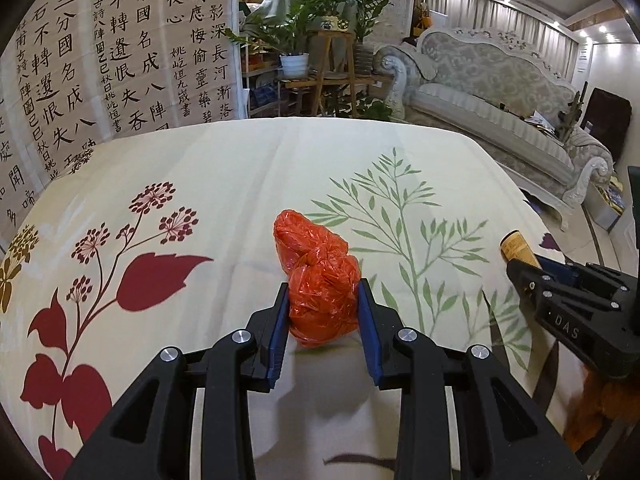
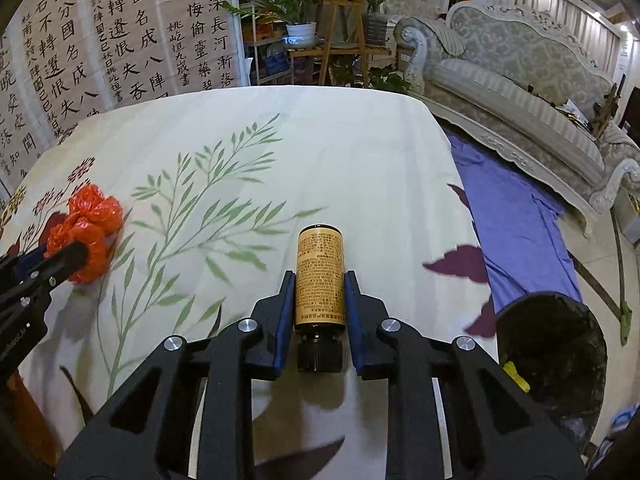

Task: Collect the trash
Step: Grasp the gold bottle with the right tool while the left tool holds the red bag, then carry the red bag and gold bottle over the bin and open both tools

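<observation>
Two hand-held tongs work over a table draped in a cream cloth [image 1: 224, 168] printed with red flowers and green fronds. The left gripper [image 1: 323, 300] has its blue pads pressed on both flanks of a knotted orange plastic bag [image 1: 316, 276], which sits between them and juts ahead of the tips; the jaws are narrowed to the width of the bundle. The right gripper [image 2: 320, 292] is narrowed onto a small brown bottle [image 2: 320, 276] with a tan printed label, lying along the line of the fingers with its dark cap toward the wrist; the pads meet the label on either side, and no earlier view is offered for comparison. From the right wrist view the left tongs and the bag lie well off to the left; from the left wrist view the right tongs and the bottle's end [image 1: 516, 246] lie off to the right. Ahead of both tongs the cloth is bare up to its far edge. To the right of the right gripper the cloth's edge drops away, with a dark round bin [image 2: 560, 360] just below and beside it and a blue sheet [image 2: 516, 220] on the floor farther ahead. A sofa [image 2: 520, 92] stands well beyond.
</observation>
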Tool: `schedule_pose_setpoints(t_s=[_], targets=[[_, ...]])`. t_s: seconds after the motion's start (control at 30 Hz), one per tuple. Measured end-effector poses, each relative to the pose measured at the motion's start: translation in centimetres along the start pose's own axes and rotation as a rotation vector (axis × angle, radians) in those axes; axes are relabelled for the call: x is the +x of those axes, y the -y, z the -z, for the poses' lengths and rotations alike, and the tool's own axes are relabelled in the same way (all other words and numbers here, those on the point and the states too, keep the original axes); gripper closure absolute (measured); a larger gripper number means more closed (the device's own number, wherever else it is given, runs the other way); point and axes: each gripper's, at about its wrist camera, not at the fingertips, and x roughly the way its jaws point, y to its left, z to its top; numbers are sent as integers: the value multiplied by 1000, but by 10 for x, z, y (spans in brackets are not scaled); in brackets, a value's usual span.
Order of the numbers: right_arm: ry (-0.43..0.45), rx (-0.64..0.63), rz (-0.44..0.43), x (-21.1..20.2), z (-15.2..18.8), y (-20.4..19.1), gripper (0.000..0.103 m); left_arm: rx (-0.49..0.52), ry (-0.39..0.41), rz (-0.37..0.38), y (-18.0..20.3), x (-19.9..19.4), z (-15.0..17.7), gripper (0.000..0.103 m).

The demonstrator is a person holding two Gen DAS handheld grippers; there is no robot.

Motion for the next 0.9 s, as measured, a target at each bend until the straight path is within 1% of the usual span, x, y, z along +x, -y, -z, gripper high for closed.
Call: schedule_pose_setpoints(t_s=[0.13,0.43,0.67,0.9], targets=[[-1,7,0,-10,12,-1,80,5,-5,7,3,-3,8,70],[7,30,1,-33,42,5,80,40,14,8,18,-17,26,70],[30,61,1,-56,59,16,80,65,26,39,39,-30,38,70],[72,106,21,-85,76,36,80,109,53,83,69,-48,45,71]])
